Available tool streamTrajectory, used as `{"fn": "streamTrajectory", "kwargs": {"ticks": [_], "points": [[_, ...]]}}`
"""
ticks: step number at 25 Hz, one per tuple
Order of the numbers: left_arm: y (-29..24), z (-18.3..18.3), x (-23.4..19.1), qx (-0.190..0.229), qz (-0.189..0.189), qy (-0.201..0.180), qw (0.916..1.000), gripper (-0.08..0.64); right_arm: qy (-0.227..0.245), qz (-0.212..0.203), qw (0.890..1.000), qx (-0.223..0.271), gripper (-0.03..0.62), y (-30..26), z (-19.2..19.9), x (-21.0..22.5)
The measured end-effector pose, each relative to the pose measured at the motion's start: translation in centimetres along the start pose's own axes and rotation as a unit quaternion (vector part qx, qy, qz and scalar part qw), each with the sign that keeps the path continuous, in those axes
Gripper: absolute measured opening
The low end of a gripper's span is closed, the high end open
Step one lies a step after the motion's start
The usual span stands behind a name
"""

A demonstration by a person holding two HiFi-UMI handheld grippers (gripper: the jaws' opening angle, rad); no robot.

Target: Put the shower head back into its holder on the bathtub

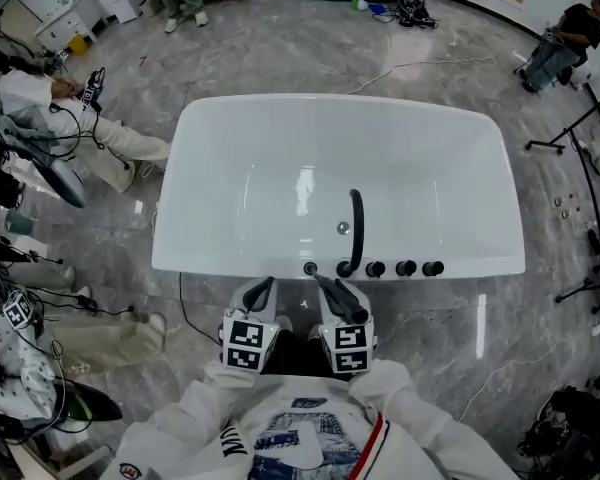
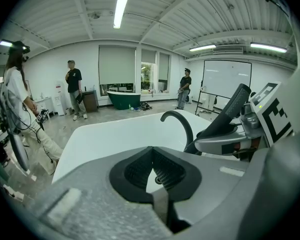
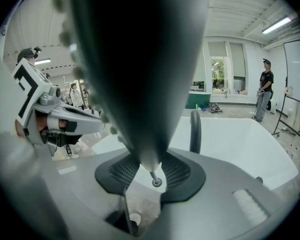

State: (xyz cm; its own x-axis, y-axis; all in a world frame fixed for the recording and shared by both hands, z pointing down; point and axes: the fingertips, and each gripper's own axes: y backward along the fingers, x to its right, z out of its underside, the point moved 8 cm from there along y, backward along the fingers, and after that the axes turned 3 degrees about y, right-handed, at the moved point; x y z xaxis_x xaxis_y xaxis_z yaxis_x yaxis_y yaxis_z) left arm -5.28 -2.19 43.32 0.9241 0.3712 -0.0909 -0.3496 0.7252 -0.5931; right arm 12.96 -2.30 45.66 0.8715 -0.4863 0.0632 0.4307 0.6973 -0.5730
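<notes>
Black tapered shower head (image 3: 140,84): clamped in right gripper (image 3: 151,170) jaws, tail toward round black holder (image 1: 310,268), white bathtub (image 1: 230,128) rim, 6 o'clock, for reseating. Left gripper (image 2: 152,151): jaws together, empty.

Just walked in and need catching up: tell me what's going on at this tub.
A person stands at the near rim of the white bathtub with a gripper in each hand. The right gripper is clamped on the black shower head, held just short of the rim. The left gripper is shut and empty beside it.
</notes>
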Motion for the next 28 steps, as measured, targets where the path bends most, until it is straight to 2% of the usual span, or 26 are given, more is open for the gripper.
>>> {"fn": "streamTrajectory", "kwargs": {"ticks": [4, 13, 28], "points": [[-0.7, 0.1, -0.2, -0.002, 0.005, -0.008, 1.0000, 0.002, -0.008, -0.006, 1.000, -0.014, 0.137, -0.7, 0.3, -0.2], [-2.8, 0.6, -1.5, -0.008, 0.023, -0.010, 0.9997, 0.002, -0.003, 0.014, 0.999, -0.028, 0.137, -2.4, 0.7, -0.3], [-5.7, 3.7, -4.2, -0.006, 0.043, -0.002, 0.9991, 0.002, -0.004, 0.038, 0.998, -0.050, 0.137, -5.3, 2.7, -1.4]]}}
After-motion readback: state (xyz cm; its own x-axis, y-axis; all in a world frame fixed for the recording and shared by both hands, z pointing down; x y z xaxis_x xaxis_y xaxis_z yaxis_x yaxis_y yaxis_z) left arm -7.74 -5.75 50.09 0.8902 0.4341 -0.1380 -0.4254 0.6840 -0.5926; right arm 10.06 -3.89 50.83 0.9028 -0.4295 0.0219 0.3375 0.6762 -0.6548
